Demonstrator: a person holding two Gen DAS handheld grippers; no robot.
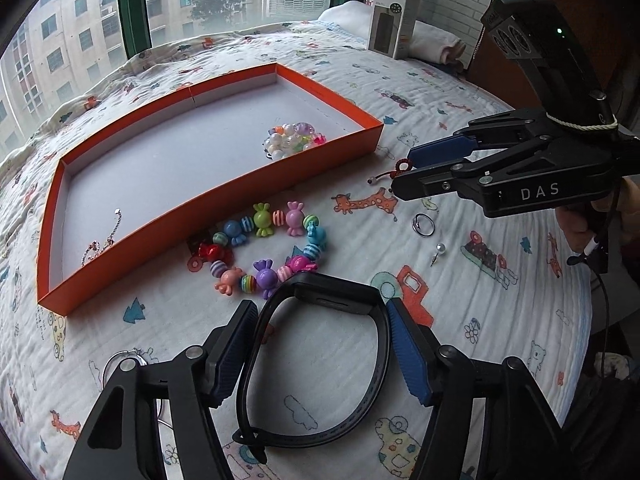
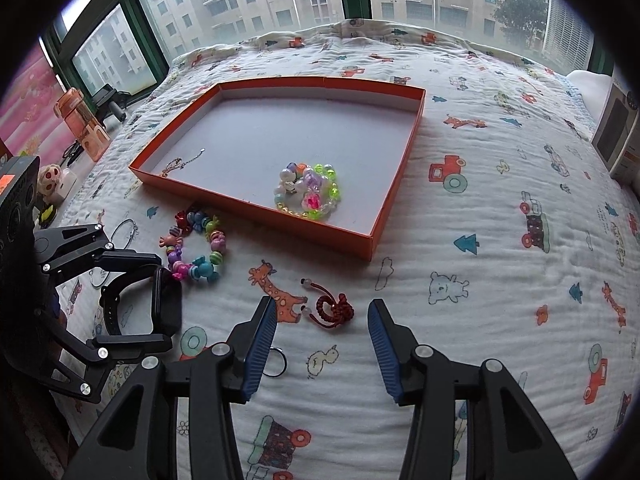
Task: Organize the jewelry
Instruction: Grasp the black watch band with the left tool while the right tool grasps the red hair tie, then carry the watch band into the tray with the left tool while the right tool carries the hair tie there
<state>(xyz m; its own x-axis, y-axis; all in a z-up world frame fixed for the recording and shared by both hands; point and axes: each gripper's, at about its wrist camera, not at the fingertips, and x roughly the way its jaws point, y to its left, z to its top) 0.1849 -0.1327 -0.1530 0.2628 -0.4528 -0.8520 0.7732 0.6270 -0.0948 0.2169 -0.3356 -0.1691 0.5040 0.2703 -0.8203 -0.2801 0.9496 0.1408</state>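
Note:
A black watch lies on the printed bedspread, its strap loop between the pads of my left gripper, which touch both sides of it; the right wrist view shows the same grip on the black watch. My right gripper hangs open just above a red knotted cord charm, which sits ahead of the gap between its tips. In the left wrist view the right gripper is at the right, over the charm. An orange tray holds a clear bead bracelet and a thin chain.
A candy-bead bracelet lies in front of the tray. A silver ring and a pearl earring rest near the right gripper; a thin hoop lies at the left. A grey box stands at the bed's far edge, an orange bottle on the sill.

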